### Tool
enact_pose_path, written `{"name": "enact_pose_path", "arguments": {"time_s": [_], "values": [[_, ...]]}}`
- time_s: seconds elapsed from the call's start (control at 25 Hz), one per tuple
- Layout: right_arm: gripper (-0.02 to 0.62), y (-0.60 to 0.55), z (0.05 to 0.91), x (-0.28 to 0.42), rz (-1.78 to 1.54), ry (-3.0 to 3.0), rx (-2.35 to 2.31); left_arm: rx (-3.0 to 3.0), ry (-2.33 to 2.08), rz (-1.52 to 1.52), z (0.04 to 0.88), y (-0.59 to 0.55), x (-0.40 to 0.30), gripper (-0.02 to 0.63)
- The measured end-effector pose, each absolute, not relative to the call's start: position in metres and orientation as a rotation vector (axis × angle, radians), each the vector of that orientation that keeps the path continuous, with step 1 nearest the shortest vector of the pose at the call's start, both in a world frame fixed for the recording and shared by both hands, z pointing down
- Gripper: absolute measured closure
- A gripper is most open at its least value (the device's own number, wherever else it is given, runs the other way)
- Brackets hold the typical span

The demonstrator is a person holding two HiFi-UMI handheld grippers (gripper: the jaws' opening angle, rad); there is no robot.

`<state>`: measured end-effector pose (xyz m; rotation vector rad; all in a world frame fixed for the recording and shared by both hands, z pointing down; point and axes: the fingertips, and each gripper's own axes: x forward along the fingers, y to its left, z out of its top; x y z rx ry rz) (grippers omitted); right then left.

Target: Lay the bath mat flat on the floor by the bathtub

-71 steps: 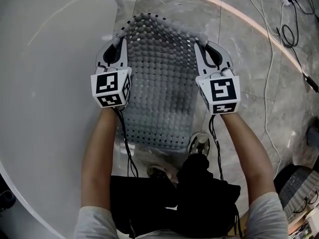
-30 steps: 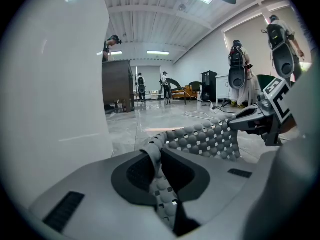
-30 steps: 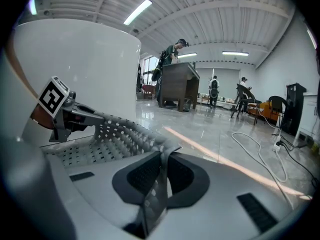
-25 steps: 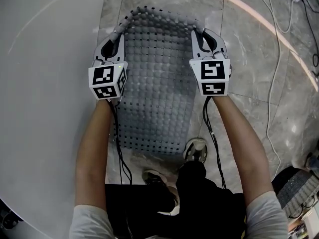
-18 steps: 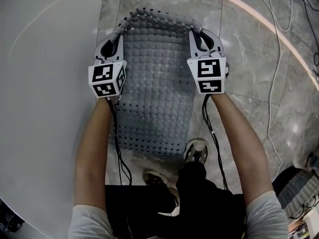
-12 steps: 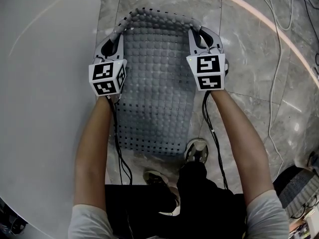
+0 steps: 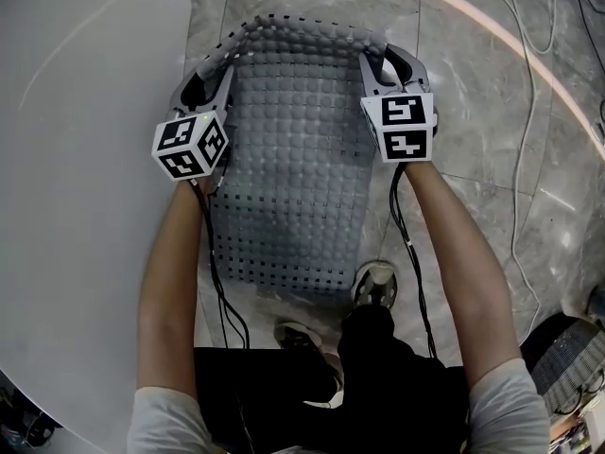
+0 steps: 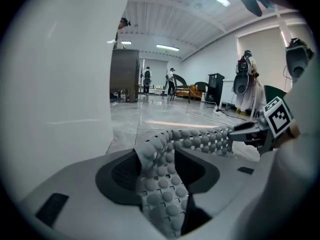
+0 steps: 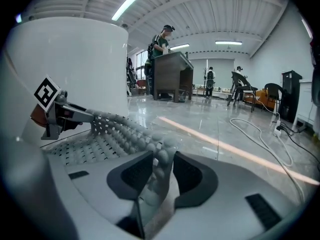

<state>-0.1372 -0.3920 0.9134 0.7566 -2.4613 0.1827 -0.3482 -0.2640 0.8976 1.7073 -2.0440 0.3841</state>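
Note:
The grey nubbed bath mat (image 7: 293,159) lies lengthwise on the marble floor beside the white bathtub (image 7: 85,159). Its far edge still curls up between the two grippers. My left gripper (image 7: 201,81) is at the mat's far left corner, my right gripper (image 7: 389,64) at the far right corner. Both sets of jaws are opening. In the left gripper view the mat corner (image 8: 165,184) hangs loosely between the dark pads of the left gripper (image 8: 157,166). In the right gripper view the other corner (image 9: 157,161) stands between the parted pads of the right gripper (image 9: 159,171).
The person's shoes (image 7: 376,280) stand at the mat's near end. White cables (image 7: 515,159) trail across the floor on the right, past an orange floor line (image 7: 510,45). A grey ribbed object (image 7: 562,357) sits at bottom right. People and a dark desk (image 9: 170,76) are far off.
Both grippers' jaws have loosened from the mat corners. The left gripper has swung outward to the left and tilted. The mat's far edge has sunk lower toward the floor.

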Motion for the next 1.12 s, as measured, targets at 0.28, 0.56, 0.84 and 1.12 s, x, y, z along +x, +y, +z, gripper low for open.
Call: {"name": "enact_pose_path", "arguments": {"time_s": [0.28, 0.56, 0.84, 1.12], "values": [[0.461, -0.39, 0.91, -0.139, 0.178, -2.476, 0.75, 1.703, -2.039, 0.486, 0.903, -0.261, -0.349, 0.357], [0.462, -0.391, 0.909, -0.141, 0.15, -2.488, 0.724, 1.769, -2.019, 0.535, 0.9, -0.269, -0.347, 0.357], [0.454, -0.399, 0.925, -0.133, 0.178, -2.433, 0.732, 1.682, -2.037, 0.621, 0.917, -0.259, -0.359, 0.35], [0.453, -0.385, 0.932, -0.135, 0.164, -2.439, 0.687, 1.664, -1.977, 0.65, 0.94, -0.249, -0.347, 0.336]]}}
